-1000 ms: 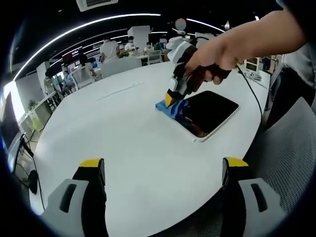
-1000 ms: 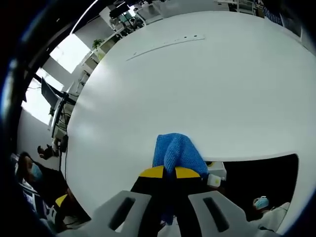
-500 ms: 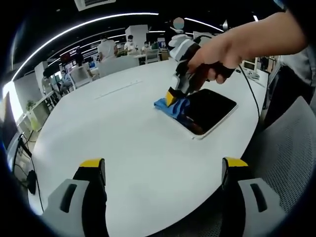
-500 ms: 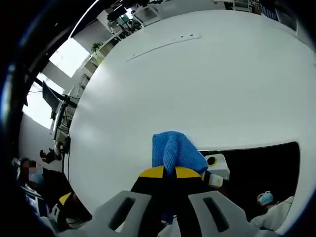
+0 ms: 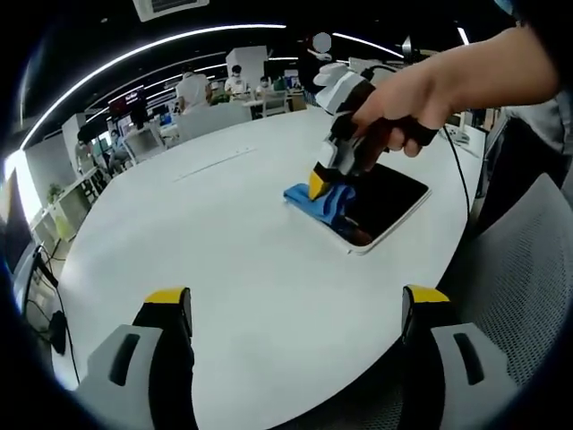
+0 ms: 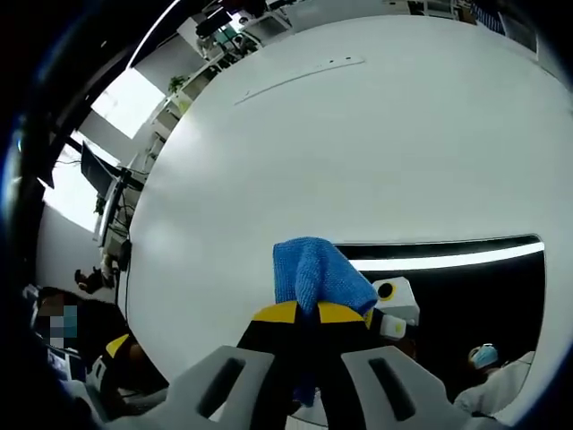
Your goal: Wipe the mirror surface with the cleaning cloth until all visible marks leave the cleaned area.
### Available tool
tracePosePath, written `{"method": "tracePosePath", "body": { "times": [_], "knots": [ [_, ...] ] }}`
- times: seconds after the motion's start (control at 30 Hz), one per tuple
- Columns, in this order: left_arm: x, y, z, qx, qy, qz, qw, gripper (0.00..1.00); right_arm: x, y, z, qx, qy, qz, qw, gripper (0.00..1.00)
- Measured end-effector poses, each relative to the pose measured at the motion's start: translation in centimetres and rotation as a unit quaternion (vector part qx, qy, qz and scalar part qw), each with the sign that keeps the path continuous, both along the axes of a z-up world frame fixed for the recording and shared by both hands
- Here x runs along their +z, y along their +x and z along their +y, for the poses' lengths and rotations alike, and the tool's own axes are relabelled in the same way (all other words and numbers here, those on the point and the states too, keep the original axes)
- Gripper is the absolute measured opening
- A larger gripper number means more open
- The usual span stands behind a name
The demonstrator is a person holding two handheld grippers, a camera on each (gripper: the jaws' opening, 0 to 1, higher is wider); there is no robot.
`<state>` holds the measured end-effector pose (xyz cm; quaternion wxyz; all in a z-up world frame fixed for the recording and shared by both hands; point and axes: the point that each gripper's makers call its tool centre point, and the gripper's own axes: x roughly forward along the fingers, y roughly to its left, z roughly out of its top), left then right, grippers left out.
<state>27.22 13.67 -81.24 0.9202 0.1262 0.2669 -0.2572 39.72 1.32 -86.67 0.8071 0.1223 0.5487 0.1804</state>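
While the left tongs [image 5: 295, 313] stand wide open over the near edge of the white desk [image 5: 206, 233] with nothing between their yellow-tipped jaws, the left gripper view takes in the whole scene ahead. To the left lie office desks, chairs and distant people [image 5: 190, 88] under long ceiling lights. Further right, a blue cloth [image 5: 320, 202] is bunched at the left corner of the mirror [image 5: 380, 202], a dark rectangle with a pale frame lying flat on the desk. A hand [image 5: 407, 98] grips the right tongs [image 5: 319, 184], which press down on the cloth. No writing can be read anywhere.

In the right gripper view, the right tongs [image 6: 310, 312] are closed on the cloth [image 6: 315, 273], which bulges up above the 2 yellow tips. Right of them the mirror [image 6: 466, 296] shows dark, reflecting a bright strip and a masked person.
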Motion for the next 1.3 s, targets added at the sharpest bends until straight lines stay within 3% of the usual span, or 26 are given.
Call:
{"method": "tracePosePath", "body": {
  "times": [0.67, 1.07, 1.3],
  "knots": [
    [0.5, -0.2, -0.2, 0.0, -0.002, -0.003, 1.0, 0.96, -0.2, -2.0, 0.2, 0.003, 0.005, 0.005, 1.0, 0.0],
    [0.7, -0.3, -0.5, -0.004, -0.014, -0.002, 0.9999, 0.98, -0.2, -1.9, 0.1, 0.012, 0.012, -0.001, 0.9998, 0.01],
    [0.7, -0.4, -0.8, -0.006, -0.021, 0.003, 0.9998, 0.99, 0.1, -2.0, -1.0, 0.011, 0.012, 0.0, 0.9999, 0.01]
  ]
}}
